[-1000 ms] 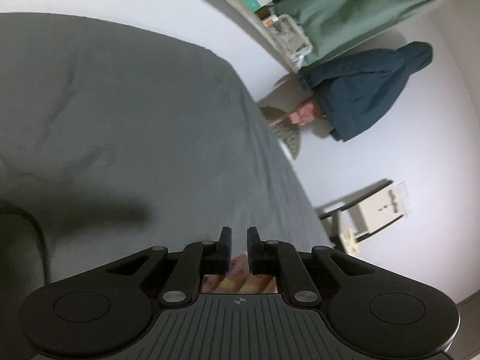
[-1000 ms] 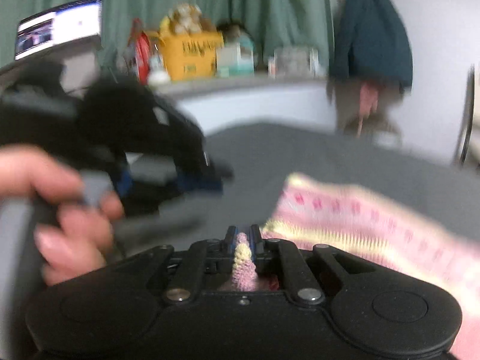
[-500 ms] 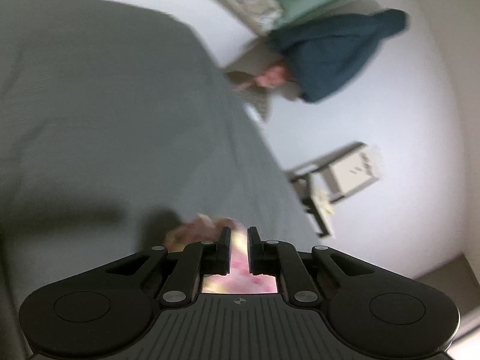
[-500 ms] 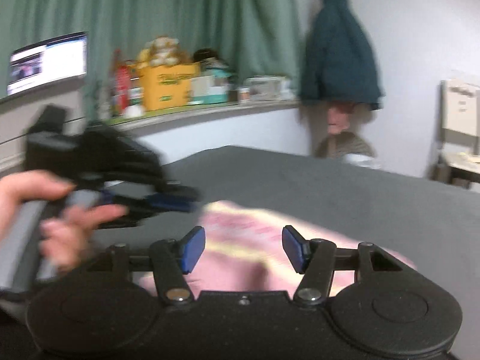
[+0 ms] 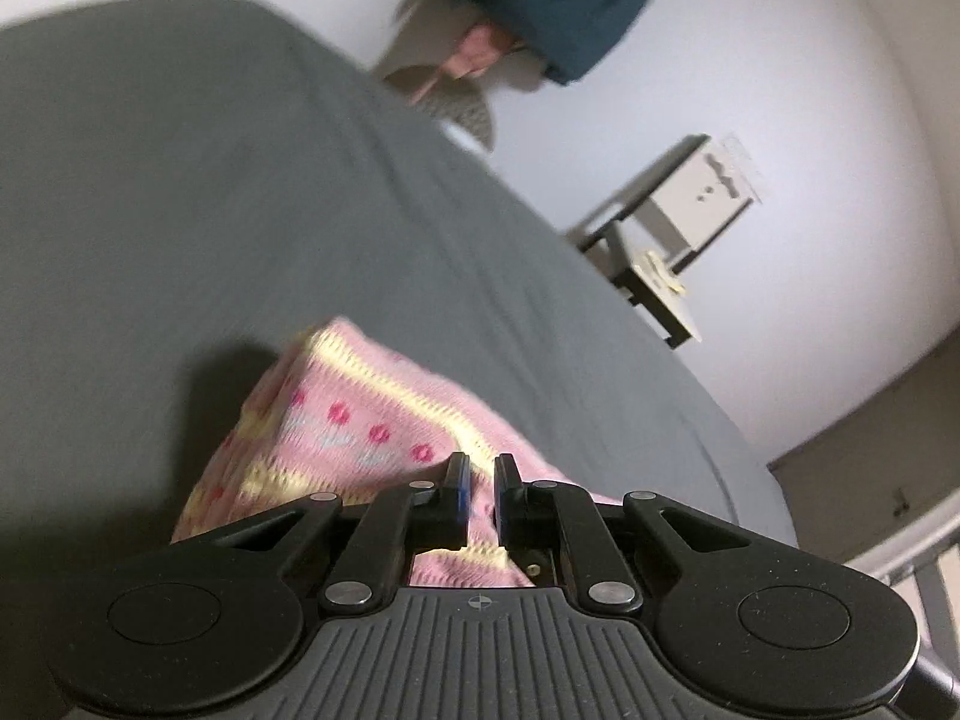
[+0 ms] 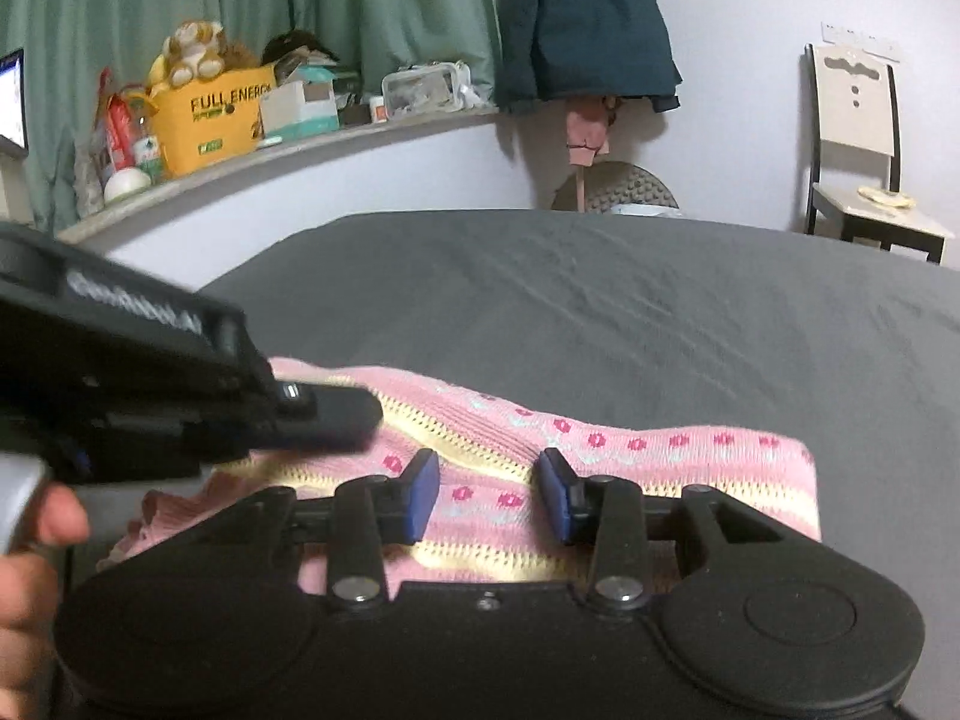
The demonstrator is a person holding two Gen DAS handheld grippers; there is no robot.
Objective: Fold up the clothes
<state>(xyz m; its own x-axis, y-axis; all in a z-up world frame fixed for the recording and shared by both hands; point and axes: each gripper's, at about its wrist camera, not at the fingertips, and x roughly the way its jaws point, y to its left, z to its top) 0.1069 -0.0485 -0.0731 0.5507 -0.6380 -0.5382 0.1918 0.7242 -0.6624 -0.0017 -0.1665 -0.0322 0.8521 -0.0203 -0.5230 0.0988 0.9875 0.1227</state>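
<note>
Two grippers worked over the pink knit garment [image 6: 606, 462], which lay folded near the front edge of the grey bed [image 6: 600, 300]. The right gripper [image 6: 489, 489] hung released, jaws spread above the knit. The left gripper [image 5: 478, 495] was pinched nearly together; whether it gripped fabric could not be told. Pressing the fold flat before letting go would probably serve best.

A knitted garment [image 6: 600, 456] is laid on the bed [image 6: 600, 300]. Behind the bed a shelf [image 6: 270, 156] is set, with a box [image 6: 210, 120] on it; to the right, a chair [image 6: 858, 138] is placed against the wall.
</note>
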